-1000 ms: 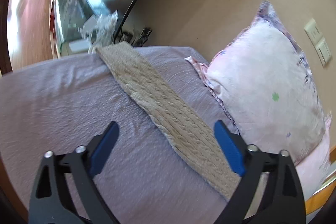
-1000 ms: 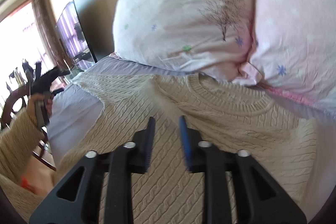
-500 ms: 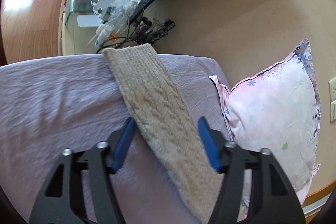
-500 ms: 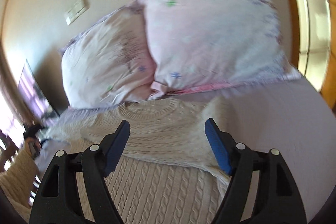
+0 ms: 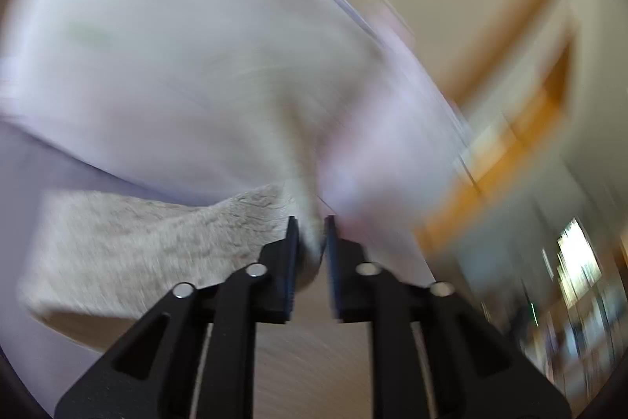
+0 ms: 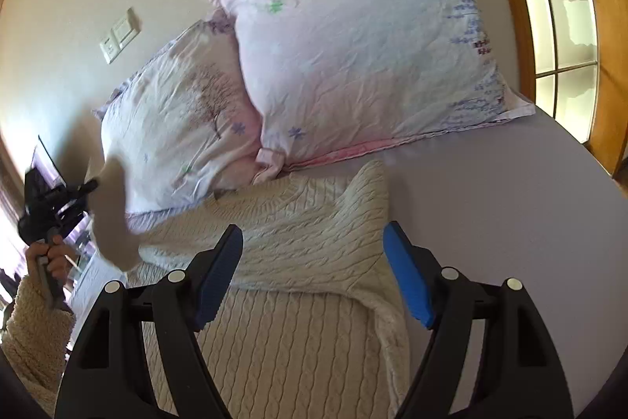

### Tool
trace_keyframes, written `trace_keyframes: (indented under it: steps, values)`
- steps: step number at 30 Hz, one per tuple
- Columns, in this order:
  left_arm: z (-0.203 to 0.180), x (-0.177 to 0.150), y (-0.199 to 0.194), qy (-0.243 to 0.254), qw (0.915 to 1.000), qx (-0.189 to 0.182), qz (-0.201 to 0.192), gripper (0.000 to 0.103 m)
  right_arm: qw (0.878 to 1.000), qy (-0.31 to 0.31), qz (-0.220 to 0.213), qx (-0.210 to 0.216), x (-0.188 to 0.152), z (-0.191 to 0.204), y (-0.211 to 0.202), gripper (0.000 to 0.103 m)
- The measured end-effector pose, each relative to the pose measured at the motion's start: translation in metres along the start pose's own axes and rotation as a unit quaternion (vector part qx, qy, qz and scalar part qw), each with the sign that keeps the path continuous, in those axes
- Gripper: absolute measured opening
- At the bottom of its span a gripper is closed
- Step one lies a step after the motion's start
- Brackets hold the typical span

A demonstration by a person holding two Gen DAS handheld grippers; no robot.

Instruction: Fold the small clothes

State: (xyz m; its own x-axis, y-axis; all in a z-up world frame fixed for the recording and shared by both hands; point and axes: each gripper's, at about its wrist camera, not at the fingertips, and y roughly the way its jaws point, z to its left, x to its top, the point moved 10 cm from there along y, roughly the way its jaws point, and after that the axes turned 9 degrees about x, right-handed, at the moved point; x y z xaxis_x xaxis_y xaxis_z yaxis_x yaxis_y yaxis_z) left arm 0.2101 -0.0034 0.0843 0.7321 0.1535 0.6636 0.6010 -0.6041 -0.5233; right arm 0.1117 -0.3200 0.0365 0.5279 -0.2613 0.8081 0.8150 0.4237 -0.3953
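A cream cable-knit sweater lies on the lilac bed sheet, its right sleeve folded across the chest. My right gripper is open and empty, hovering just above the sweater's body. My left gripper is shut on the sweater's left sleeve and holds it lifted; that view is heavily blurred. In the right wrist view the left gripper shows at far left with the sleeve hanging from it.
Two pale floral pillows lean against the wall behind the sweater. A wood-framed window is at the right. A wall switch is above the left pillow. A dark screen stands at far left.
My left gripper closed on the sleeve and lifted it, swinging fast toward the pillows. My right gripper opened, let go of the sweater and drew back slightly.
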Motion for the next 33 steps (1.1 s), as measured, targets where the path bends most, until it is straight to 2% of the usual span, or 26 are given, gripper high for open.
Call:
trace_keyframes:
  steps: [1,2,3,4,6,8,10,12,14,15,18,21,22,23,24,25,27,30,31,32,33]
  values:
    - [-0.021,-0.018,0.012,0.016,0.9992,-0.019,0.029,0.035,1.0,-0.001,0.007,0.002,-0.004,0.001,-0.002,0.076]
    - [-0.043,-0.045,0.023,0.039,0.9962,-0.037,0.068,0.037,1.0,-0.002,0.015,0.007,-0.008,0.003,-0.006,0.076]
    - [-0.051,-0.066,0.025,0.053,0.994,-0.037,0.088,0.038,1.0,-0.001,0.023,0.015,-0.014,0.003,-0.012,0.077]
    - [-0.051,-0.076,0.021,0.06,0.9933,-0.033,0.093,0.044,0.999,-0.001,0.031,0.022,-0.021,0.004,-0.019,0.079]
    - [-0.032,-0.097,-0.003,0.063,0.9944,0.0,0.085,0.057,0.998,0.002,0.049,0.038,-0.038,0.001,-0.033,0.086]
    - [-0.007,-0.109,-0.032,0.056,0.9953,0.03,0.073,0.059,0.995,0.017,0.079,0.064,-0.063,-0.002,-0.046,0.086]
    - [0.026,-0.127,-0.068,0.046,0.9938,0.076,0.066,0.064,0.99,0.042,0.106,0.081,-0.089,-0.008,-0.056,0.086]
    - [0.053,-0.147,-0.096,0.03,0.9909,0.112,0.069,0.066,0.987,0.061,0.129,0.072,-0.111,-0.018,-0.06,0.085]
    - [0.075,-0.165,-0.107,0.009,0.9878,0.136,0.076,0.066,0.982,0.088,0.155,0.056,-0.134,-0.029,-0.06,0.082]
    - [0.085,-0.175,-0.107,-0.005,0.986,0.144,0.084,0.066,0.978,0.106,0.167,0.059,-0.145,-0.033,-0.059,0.075]
    - [0.107,-0.201,-0.099,-0.043,0.9817,0.148,0.112,0.065,0.975,0.131,0.167,0.072,-0.154,-0.033,-0.066,0.065]
    - [0.104,-0.215,-0.1,-0.045,0.9842,0.135,0.105,0.059,0.965,0.153,0.182,0.108,-0.168,-0.027,-0.071,0.047]
    - [0.1,-0.22,-0.1,-0.052,0.9857,0.119,0.108,0.051,0.96,0.162,0.189,0.13,-0.176,-0.02,-0.075,0.045]
    - [0.097,-0.226,-0.099,-0.062,0.9861,0.104,0.114,0.044,0.954,0.17,0.198,0.146,-0.184,-0.015,-0.077,0.038]
    - [0.094,-0.234,-0.099,-0.073,0.986,0.088,0.122,0.033,0.951,0.172,0.203,0.158,-0.19,-0.01,-0.079,0.033]
    - [0.09,-0.243,-0.1,-0.077,0.9861,0.076,0.126,0.028,0.948,0.173,0.205,0.17,-0.196,-0.004,-0.083,0.033]
    - [0.082,-0.254,-0.105,-0.08,0.9863,0.062,0.13,0.026,0.941,0.18,0.216,0.187,-0.209,0.005,-0.088,0.032]
    - [0.077,-0.263,-0.107,-0.088,0.9864,0.052,0.129,0.026,0.936,0.188,0.231,0.188,-0.225,0.01,-0.084,0.031]
    - [0.076,-0.264,-0.108,-0.089,0.9863,0.051,0.129,0.026,0.936,0.187,0.229,0.193,-0.226,0.011,-0.082,0.027]
    - [0.076,-0.264,-0.106,-0.09,0.9865,0.049,0.128,0.026,0.936,0.183,0.227,0.199,-0.226,0.013,-0.081,0.011]
    - [0.076,-0.264,-0.106,-0.092,0.9865,0.048,0.127,0.026,0.936,0.173,0.223,0.209,-0.222,0.019,-0.081,0.009]
